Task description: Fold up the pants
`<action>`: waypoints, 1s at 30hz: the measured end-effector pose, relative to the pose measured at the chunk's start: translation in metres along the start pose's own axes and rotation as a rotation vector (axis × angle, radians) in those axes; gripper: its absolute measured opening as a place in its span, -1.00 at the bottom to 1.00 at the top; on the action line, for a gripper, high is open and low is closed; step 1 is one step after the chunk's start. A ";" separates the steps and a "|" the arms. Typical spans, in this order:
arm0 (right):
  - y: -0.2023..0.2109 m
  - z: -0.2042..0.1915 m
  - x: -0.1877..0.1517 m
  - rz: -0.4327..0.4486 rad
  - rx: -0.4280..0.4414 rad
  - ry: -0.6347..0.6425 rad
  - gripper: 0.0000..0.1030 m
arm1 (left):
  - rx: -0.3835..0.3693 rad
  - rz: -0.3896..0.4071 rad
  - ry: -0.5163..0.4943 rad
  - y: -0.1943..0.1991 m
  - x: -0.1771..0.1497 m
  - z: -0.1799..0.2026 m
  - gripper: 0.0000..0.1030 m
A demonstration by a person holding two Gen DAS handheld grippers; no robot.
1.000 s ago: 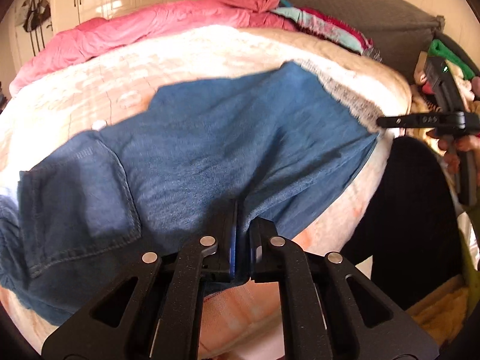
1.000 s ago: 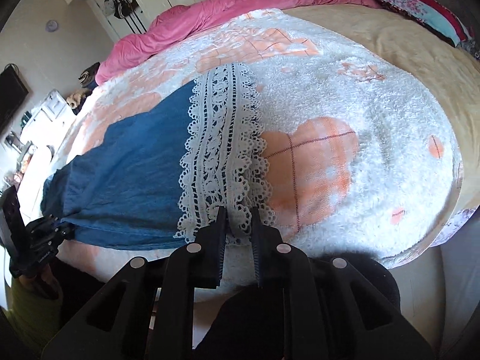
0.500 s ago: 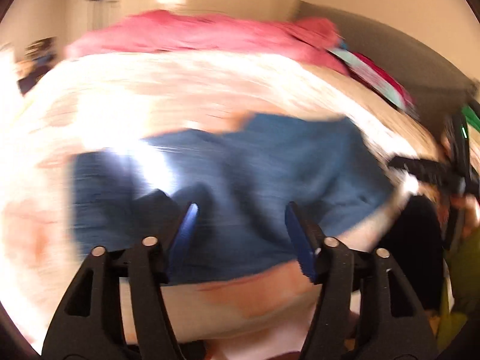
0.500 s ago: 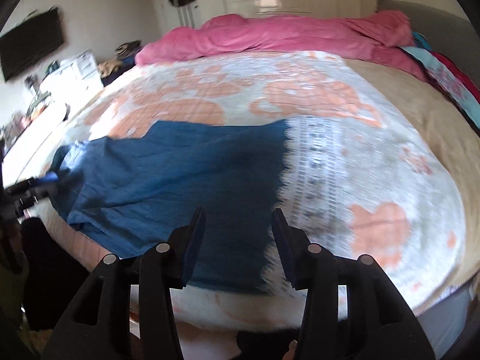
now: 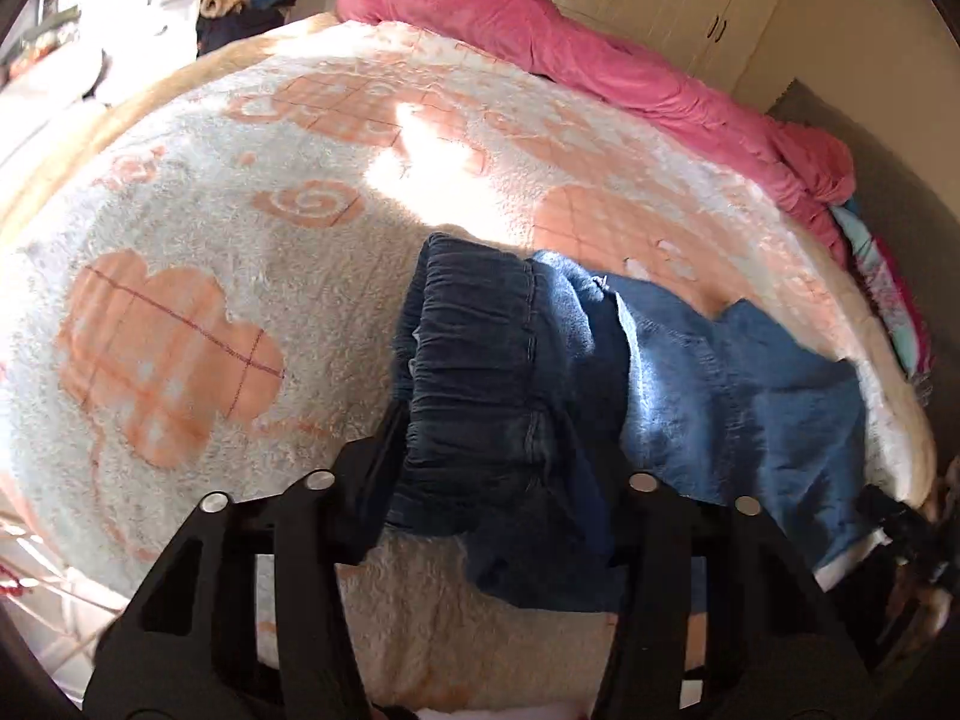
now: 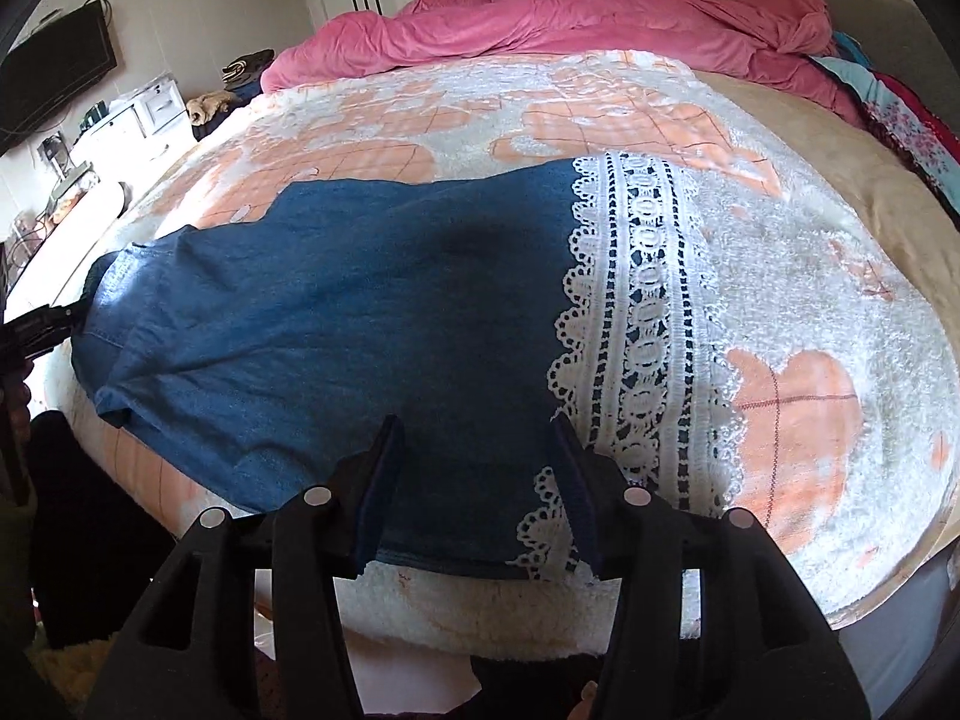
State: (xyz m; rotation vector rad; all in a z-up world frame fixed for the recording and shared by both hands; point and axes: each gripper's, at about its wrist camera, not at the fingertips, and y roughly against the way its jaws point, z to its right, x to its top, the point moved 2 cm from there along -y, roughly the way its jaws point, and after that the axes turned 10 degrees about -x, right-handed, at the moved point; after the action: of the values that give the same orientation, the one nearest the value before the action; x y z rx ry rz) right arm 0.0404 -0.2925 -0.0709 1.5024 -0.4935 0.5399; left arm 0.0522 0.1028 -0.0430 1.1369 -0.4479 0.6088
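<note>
Blue denim pants (image 6: 336, 312) with a white lace hem (image 6: 642, 324) lie flat across a white and orange fleece blanket (image 6: 840, 276) on the bed. The dark gathered waistband (image 5: 474, 372) shows in the left wrist view, with the legs (image 5: 750, 396) running off to the right. My left gripper (image 5: 498, 480) is open, its jaws standing on either side of the waistband's near edge. My right gripper (image 6: 480, 468) is open over the near edge of the leg, beside the lace hem. Each gripper shows small at the other view's edge, the right (image 5: 900, 528) and the left (image 6: 36, 330).
A pink duvet (image 6: 570, 24) is bunched along the far side of the bed. Patterned bedding (image 6: 912, 132) lies at the right by a grey headboard. White drawers (image 6: 150, 114) and a wall TV (image 6: 54, 72) stand to the left. Wardrobes line the back wall.
Both grippers were shut one second ago and have opened wide. The left one has moved from the leg edge to the waistband end. The right one has shifted left, off the lace corner.
</note>
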 end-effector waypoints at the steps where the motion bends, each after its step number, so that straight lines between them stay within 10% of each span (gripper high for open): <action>1: 0.000 -0.001 0.000 0.000 -0.004 0.012 -0.06 | 0.005 0.003 -0.012 0.006 -0.003 0.000 -0.28; 14: 0.001 0.008 -0.003 -0.008 0.037 0.004 -0.05 | 0.013 0.025 0.079 0.022 -0.003 -0.035 0.08; 23: 0.035 0.036 0.013 0.123 0.060 -0.083 0.13 | -0.034 0.110 -0.111 0.049 0.026 0.038 0.37; 30: 0.011 0.101 0.064 0.117 0.036 -0.252 0.13 | -0.181 -0.073 -0.230 -0.043 0.056 0.121 0.37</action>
State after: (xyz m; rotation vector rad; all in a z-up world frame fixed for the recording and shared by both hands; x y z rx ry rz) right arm 0.0874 -0.3918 -0.0216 1.5913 -0.7753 0.4537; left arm 0.1199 -0.0097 0.0052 1.0486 -0.6429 0.3671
